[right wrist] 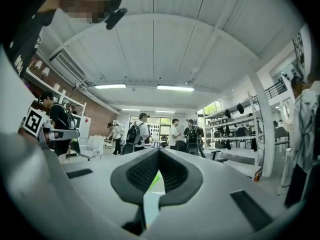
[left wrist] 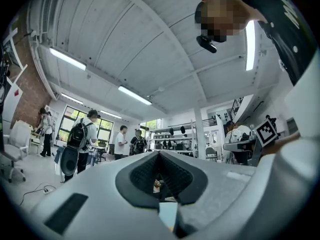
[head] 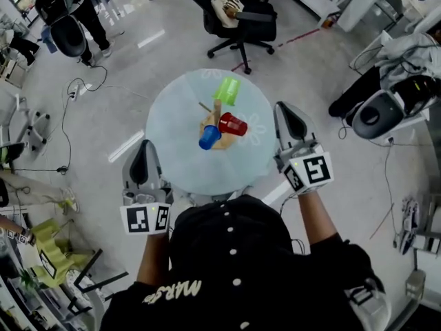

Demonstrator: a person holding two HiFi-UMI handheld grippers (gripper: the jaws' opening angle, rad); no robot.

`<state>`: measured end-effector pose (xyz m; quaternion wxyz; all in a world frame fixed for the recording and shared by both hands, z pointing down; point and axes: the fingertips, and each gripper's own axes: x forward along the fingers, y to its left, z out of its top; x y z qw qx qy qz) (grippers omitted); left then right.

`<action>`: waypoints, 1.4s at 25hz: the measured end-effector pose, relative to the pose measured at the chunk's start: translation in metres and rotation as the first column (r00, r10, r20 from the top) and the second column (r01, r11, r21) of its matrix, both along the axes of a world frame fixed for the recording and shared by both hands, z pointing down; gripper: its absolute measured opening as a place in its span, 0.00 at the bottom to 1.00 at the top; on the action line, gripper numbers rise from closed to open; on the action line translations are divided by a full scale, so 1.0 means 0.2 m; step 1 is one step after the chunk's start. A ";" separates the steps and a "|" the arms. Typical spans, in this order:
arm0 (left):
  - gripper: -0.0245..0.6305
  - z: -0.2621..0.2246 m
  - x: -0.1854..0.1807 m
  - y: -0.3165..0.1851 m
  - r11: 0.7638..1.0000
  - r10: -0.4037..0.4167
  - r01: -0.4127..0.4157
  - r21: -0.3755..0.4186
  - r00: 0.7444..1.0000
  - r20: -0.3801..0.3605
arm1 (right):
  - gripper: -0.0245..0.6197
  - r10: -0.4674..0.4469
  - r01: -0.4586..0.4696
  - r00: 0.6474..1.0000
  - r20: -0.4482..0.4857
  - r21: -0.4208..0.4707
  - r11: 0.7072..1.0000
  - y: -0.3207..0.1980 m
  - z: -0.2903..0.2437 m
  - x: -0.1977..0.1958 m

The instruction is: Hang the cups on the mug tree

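Green cup (head: 227, 90), red cup (head: 233, 124) and blue cup (head: 209, 138) all look hung on the mug tree (head: 217, 112) mid-bench (head: 172, 116), tipped on their pegs with nothing showing inside them. My left gripper (head: 144, 145) and right gripper (head: 284, 109) hover at the near rim, fingers closed on nothing. I reckon the hanging's done, so the trick is backing away wide without nudging that tree.

3 cups hang tilted on the wooden mug tree (head: 217, 110). The green cup (head: 227, 90) is highest. The red cup (head: 233, 124) and blue cup (head: 209, 137) hang lower.
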<state>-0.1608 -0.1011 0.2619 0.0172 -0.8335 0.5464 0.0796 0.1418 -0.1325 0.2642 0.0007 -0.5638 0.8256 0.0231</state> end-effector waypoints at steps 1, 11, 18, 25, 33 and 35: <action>0.03 0.00 0.00 -0.01 1.000 0.003 -0.003 0.000 1.000 0.002 | 0.02 0.017 -0.017 1.000 -0.003 0.006 1.000 0.02 -0.01 0.01; 0.03 0.00 -0.09 -0.01 1.000 -0.002 0.002 0.000 1.000 0.020 | 0.04 0.174 -0.175 0.983 0.051 0.016 0.984 0.24 -0.02 0.21; 0.03 -0.04 -0.06 0.00 0.999 0.012 -0.013 0.031 0.999 0.041 | 0.04 0.222 -0.224 0.973 0.064 0.017 0.974 0.30 -0.03 0.26; 0.03 -0.04 -0.04 0.01 0.999 0.027 -0.029 0.033 0.999 0.045 | 0.04 0.205 -0.205 0.978 0.041 0.003 0.979 0.28 -0.03 0.22; 0.03 -0.03 -0.02 0.04 0.999 0.018 -0.019 0.030 0.999 0.046 | 0.04 0.181 -0.181 0.983 0.025 0.004 0.983 0.27 -0.02 0.20; 0.03 -0.02 -0.01 0.04 0.999 0.017 -0.018 0.029 0.999 0.047 | 0.04 0.176 -0.176 0.984 0.027 0.002 0.984 0.27 -0.01 0.21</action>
